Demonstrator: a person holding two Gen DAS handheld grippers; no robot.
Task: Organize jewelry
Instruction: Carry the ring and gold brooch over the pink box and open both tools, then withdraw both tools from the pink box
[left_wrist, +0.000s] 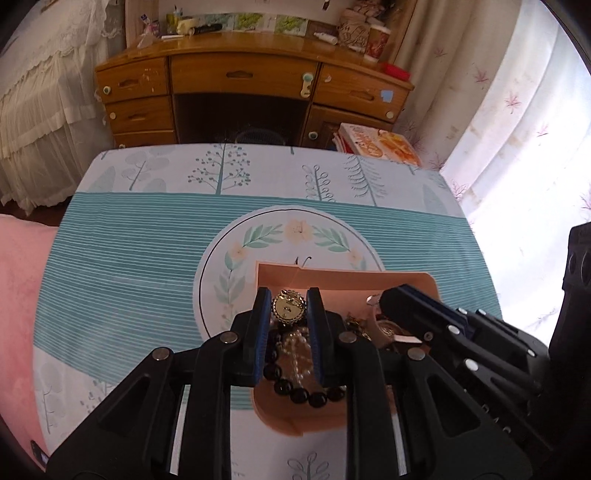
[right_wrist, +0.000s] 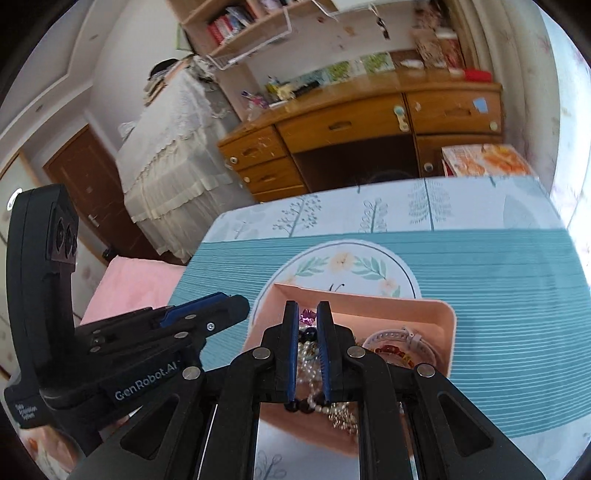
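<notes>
Left wrist view: lift gold brooch (left_wrist: 289, 312) pinched in left gripper (left_wrist: 288, 294) slowly, right gripper (right_wrist: 307, 305) pressed together, clear of tangled beads (left_wrist: 295, 393) in pink tray (left_wrist: 369, 276).

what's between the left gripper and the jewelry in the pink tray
Nothing visible. The left gripper hangs directly over the pink tray, with the pearl strand and gold round piece showing between its fingers. The right gripper sits alongside, not across.
</notes>
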